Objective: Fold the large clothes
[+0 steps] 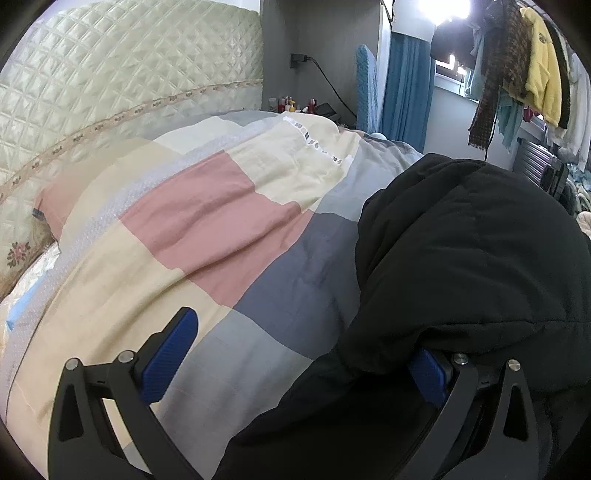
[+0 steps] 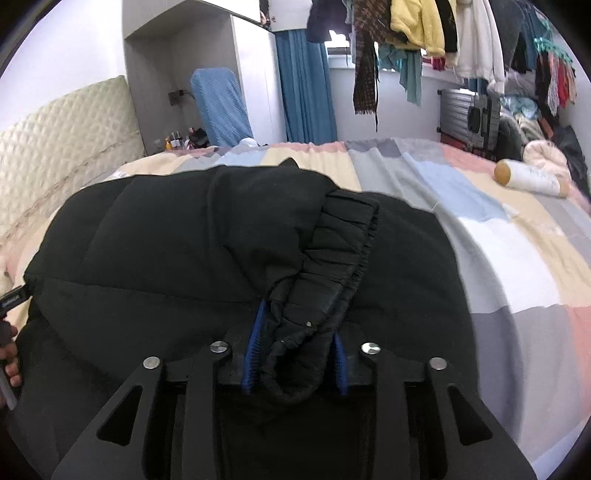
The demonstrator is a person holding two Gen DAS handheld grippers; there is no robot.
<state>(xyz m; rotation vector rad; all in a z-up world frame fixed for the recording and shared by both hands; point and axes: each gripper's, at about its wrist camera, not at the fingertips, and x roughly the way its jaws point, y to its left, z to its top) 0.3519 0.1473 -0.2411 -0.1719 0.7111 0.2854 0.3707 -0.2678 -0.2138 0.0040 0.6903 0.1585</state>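
right gripper (image 2: 295,350): blue pads (image 2: 254,350) clamped narrow on the gathered elastic cuff (image 2: 332,266) of the black puffer jacket (image 2: 166,251); cuff runs from between the fingers up toward 1 o'clock, so the sleeve's long axis points away from the tool and slightly right; gripper body level, low over the garment, fingers aimed forward across the bed.

left gripper (image 1: 295,354): fingers spread wide; left blue pad (image 1: 170,354) hangs bare over the patchwork duvet (image 1: 207,229); right pad (image 1: 428,376) is tucked under the jacket's (image 1: 461,258) folded edge at 4 o'clock; black fabric drapes over that finger but nothing is pinched between the two; tool tilted down toward the bed; in the right wrist view a hand (image 2: 9,354) on the left tool's handle shows at 9 o'clock, at the jacket's far left edge.

jacket: lies bunched on the duvet (image 2: 498,240), bulk running left-right across the bed, quilted panels up.

writing: white strip on the duvet near 12 o'clock carries letters (image 1: 317,142), too small to read; small label on the tool at the left edge in the right view, illegible.

around: quilted cream headboard (image 1: 110,74) at 10 o'clock; cream cylinder with a brown end (image 2: 528,179) on the bed at 2 o'clock; hanging clothes (image 2: 417,26) at 1 o'clock; blue curtain (image 2: 306,85) at 12.
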